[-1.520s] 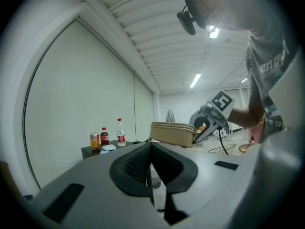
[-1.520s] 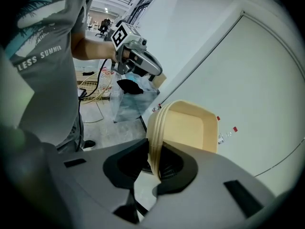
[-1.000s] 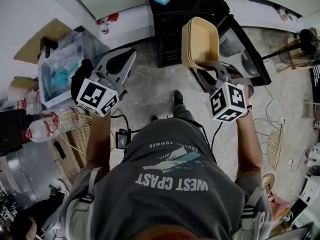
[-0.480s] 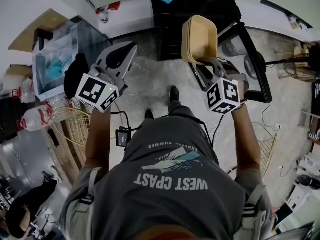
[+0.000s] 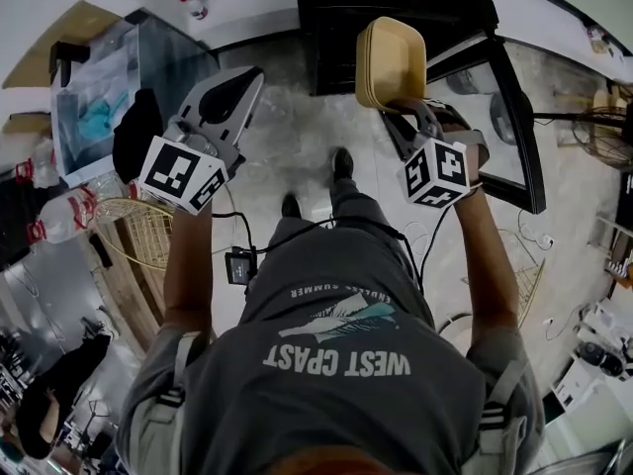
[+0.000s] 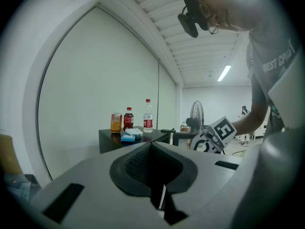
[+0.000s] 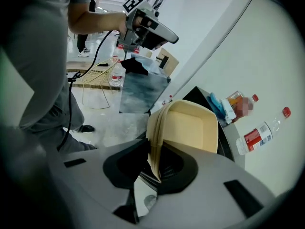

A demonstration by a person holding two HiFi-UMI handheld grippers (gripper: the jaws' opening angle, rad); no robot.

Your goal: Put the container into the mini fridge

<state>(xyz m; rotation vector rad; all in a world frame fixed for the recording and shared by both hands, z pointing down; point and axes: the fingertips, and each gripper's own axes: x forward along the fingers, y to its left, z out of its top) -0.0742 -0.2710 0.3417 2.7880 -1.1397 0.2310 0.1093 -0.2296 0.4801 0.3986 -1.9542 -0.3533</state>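
Your right gripper (image 5: 401, 107) is clamped on the rim of the smooth beige, round-cornered container (image 5: 393, 59), held on edge near the front of the black mini fridge (image 5: 396, 3), whose glass door (image 5: 516, 127) stands swung open at the right. Your left gripper (image 5: 235, 85) has its jaws pressed together on nothing. Open, pale mottled floor (image 5: 297, 156) lies between them, while a wire basket (image 5: 138, 231) and a clear bin (image 5: 94, 107) crowd the left side
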